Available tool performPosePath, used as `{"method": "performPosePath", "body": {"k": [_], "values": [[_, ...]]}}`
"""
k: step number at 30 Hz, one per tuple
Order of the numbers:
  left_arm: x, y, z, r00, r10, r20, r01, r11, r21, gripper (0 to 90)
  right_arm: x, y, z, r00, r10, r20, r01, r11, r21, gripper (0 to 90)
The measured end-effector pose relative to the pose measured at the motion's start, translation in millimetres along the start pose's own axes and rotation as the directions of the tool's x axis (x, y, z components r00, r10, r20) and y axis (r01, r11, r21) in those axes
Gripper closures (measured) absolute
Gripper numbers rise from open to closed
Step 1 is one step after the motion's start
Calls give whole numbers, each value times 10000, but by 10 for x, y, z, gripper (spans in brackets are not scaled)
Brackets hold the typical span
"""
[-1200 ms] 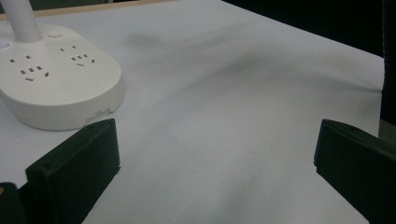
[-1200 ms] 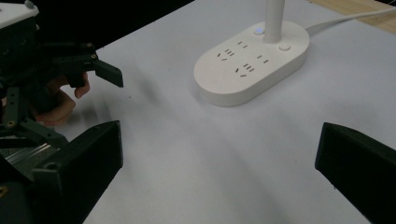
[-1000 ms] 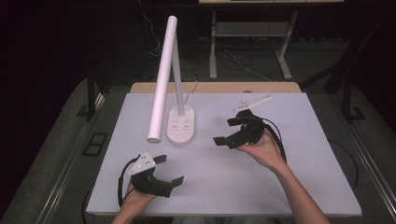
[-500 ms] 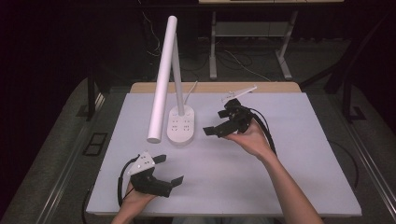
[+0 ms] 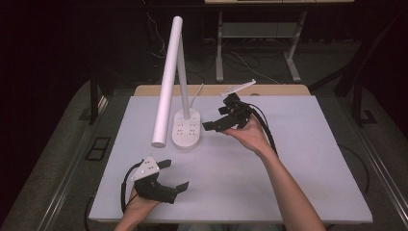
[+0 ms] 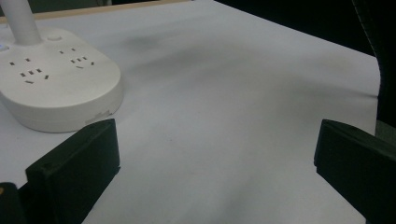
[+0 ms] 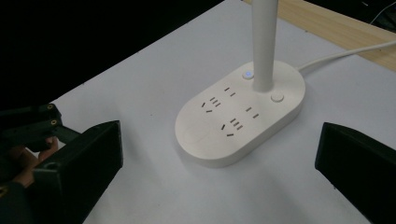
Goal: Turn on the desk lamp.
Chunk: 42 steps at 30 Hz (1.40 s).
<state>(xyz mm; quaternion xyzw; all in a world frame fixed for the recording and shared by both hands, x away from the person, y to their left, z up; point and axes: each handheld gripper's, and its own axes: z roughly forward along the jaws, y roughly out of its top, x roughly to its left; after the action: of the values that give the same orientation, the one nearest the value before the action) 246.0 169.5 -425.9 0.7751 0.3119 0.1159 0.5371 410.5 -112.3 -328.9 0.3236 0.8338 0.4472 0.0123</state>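
1. A white desk lamp (image 5: pixel 185 127) stands on the white table (image 5: pixel 298 159), toward its far edge and left of its middle; every place below is given from this lamp
2. Its oval base (image 7: pixel 240 116) carries 2 groups of socket slots and 2 round buttons, 1 on each side of the foot of the upright pole (image 7: pixel 264 42), the left one lit blue
3. A long white tube head (image 5: pixel 166 82) slants down from the top of the pole and ends just left of the base, above the table
4. A white cord (image 7: pixel 345 55) runs from the back of the base toward the wooden strip (image 5: pixel 211 90) at the table's far edge
5. The right gripper (image 5: pixel 214 126) is held above the table just right of the base, pointing at it; its jaws stand wide apart with nothing between them
6. The left gripper (image 5: pixel 175 174) is nearer the person than the lamp, in front of the base and a little left; its jaws are also spread wide and hold nothing
7. In the left gripper view the base lies beyond the left jaw, apart from it
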Motion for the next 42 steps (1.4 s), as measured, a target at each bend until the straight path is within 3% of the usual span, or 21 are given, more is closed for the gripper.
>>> {"method": "performPosePath", "body": {"k": [9, 24, 25, 30, 31, 35, 42], "values": [[1, 2, -8, 10000, 22, 37, -22, 10000, -5, 0, -78, 109, 144, 9998, 150, 115, -149, 9999, -81, 2], [6, 3, -17, 10000, -37, 69, 38, 9999, -123, 0, -318, 238, 376, 9957, 863, 339, -847, 9954, -458, 7], [8, 3, -18, 10000, -23, 66, 24, 9999, -116, 0, -334, 240, 386, 9959, 849, 305, -834, 9954, -467, 49], [5, 3, -16, 9999, -74, 76, 75, 9999, -138, 0, -400, 233, 441, 9936, 1041, 438, -1010, 9925, -683, 54], [7, 3, -20, 10000, -47, 82, 48, 9999, -122, 0, -434, 224, 473, 9923, 1134, 500, -1101, 9919, -640, 102], [9, 3, -21, 10000, -64, 66, 65, 9999, -160, 0, -487, 208, 513, 9913, 1237, 451, -1200, 9898, -768, 149], [16, 3, -26, 9999, -124, 75, 125, 9997, -185, 0, -578, 162, 615, 9897, 1391, 349, -1356, 9870, -866, 307]]}}
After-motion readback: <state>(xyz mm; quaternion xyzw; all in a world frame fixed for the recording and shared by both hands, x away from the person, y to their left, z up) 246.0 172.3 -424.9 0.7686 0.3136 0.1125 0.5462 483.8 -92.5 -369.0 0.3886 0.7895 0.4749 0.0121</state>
